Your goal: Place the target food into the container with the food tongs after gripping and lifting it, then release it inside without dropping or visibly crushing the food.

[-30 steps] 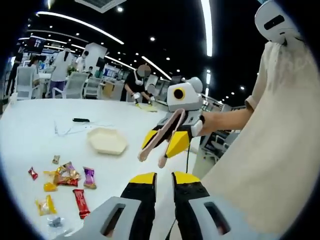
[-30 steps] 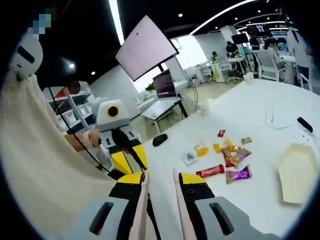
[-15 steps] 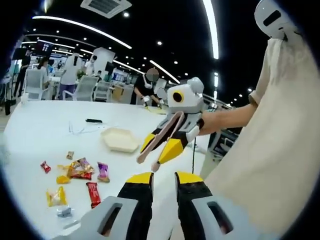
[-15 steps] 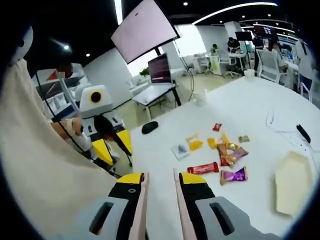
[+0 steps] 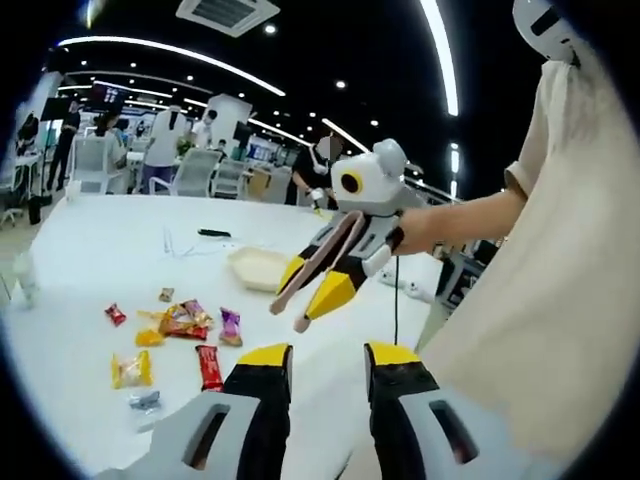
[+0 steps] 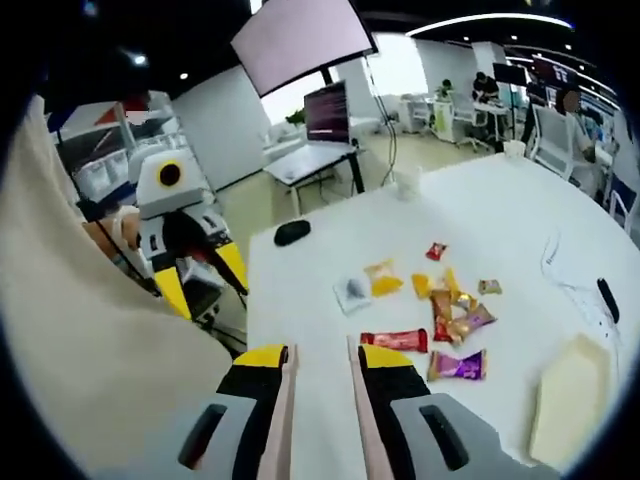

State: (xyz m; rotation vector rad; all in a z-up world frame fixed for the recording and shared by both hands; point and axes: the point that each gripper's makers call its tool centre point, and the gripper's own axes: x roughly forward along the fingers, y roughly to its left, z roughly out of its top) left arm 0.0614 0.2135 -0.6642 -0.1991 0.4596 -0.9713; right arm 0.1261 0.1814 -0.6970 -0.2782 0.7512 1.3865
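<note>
Left gripper view: a white table (image 5: 90, 250) stands in a large office with strip lights on a dark ceiling, chairs and people at the far side. A pale hexagonal container (image 5: 257, 268) lies on the table, with a black object and a thin cable beyond it. Nearer than the container, a scatter of wrapped candies (image 5: 180, 320) lies apart from it, including a red bar (image 5: 209, 366) and a purple packet (image 5: 230, 326). The left gripper (image 5: 320, 375) rises from the bottom edge with its yellow-tipped jaws a moderate gap apart, gripping nothing. Above it, the right gripper (image 5: 318, 283), held by a bare forearm from the right, points down toward the table and clamps pink food tongs (image 5: 318, 262).

Right gripper view: the container (image 6: 566, 398) sits at the lower right, cut off by the frame. The candies lie left of it, with a black mouse and a white cup farther off. The tongs' 2 pink arms (image 6: 285, 420) run along the inner faces of the right gripper's jaws, a narrow gap between them. The left gripper shows at the left, above the floor; whether its jaws are apart is unclear here.
</note>
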